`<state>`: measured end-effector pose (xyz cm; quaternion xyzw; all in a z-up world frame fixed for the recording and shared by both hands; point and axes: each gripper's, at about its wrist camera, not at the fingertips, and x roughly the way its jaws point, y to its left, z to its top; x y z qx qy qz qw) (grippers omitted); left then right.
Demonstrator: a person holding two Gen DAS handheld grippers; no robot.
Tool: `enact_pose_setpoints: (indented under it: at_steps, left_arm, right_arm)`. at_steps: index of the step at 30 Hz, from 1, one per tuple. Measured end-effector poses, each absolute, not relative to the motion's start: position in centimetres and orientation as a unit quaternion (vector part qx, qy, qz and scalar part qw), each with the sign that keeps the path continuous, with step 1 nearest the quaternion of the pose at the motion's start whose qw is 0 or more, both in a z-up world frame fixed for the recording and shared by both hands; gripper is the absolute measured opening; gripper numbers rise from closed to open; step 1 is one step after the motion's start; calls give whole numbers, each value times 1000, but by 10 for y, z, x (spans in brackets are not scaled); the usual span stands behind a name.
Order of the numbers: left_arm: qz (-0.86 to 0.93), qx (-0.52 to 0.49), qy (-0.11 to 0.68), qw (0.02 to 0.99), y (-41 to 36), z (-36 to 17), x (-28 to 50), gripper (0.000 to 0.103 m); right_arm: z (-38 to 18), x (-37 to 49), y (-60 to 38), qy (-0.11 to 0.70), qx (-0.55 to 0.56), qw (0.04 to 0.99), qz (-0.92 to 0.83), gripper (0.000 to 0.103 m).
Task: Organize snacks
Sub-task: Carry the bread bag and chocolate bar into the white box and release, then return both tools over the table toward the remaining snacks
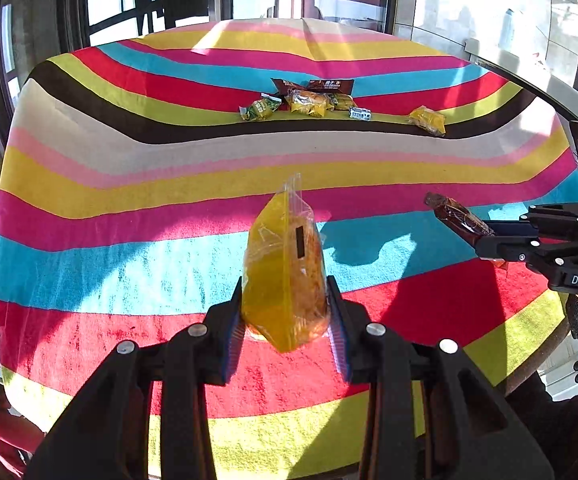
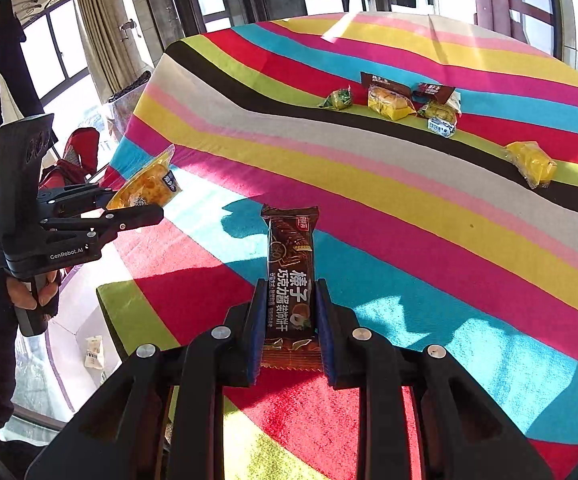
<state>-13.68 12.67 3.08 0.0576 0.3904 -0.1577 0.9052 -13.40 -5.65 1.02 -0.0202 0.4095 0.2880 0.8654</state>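
My left gripper [image 1: 287,316] is shut on a yellow cake packet [image 1: 285,268], which stands on end between the blue pads above the striped tablecloth [image 1: 129,264]. My right gripper [image 2: 287,320] is shut on a brown chocolate wafer bar [image 2: 291,276], held upright. Each view shows the other tool from the side: the right gripper [image 1: 489,240] with the brown bar [image 1: 455,216], and the left gripper [image 2: 145,210] with the yellow packet [image 2: 149,186]. A pile of snacks [image 1: 309,100] lies on the far green stripe, with a lone yellow packet [image 1: 429,120] to its right.
The pile [image 2: 401,100] holds green, yellow and brown packets and a small white one [image 2: 441,126]. A hand [image 2: 33,292] grips the left tool's handle. Windows and a curtain [image 2: 101,28] stand behind the table. A red chair [image 2: 77,160] sits past the table's left edge.
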Motion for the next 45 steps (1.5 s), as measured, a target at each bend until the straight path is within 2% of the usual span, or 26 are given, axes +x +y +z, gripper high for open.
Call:
enact_pose_setpoints:
  at_steps: [16,25,36,43,44,45]
  left_arm:
    - [-68,7,386,920,197,26,-207,37]
    - [17,-36,402,915,254,20,-280,37]
    - [123,-106,469,868,331,-43,-329,37]
    - [211,-94,543,808,362,-85,-347,39]
    - [239,-89,556,791,367,-89,-349,49]
    - [263,-87,562,779,373,-90,-350,73]
  right_arm:
    - [14,-162,50,401,-90,822,395,24]
    - [10,-213,125,391,-158,763,490,24]
    - [-50,-276,216,415,-280,663,557,24]
    - [-74,-311,246,427,-283,577,636,26]
    - [-73,-315,249,423,-286,577,638,28]
    - [-70,-316,249,418,-286,585,634,40]
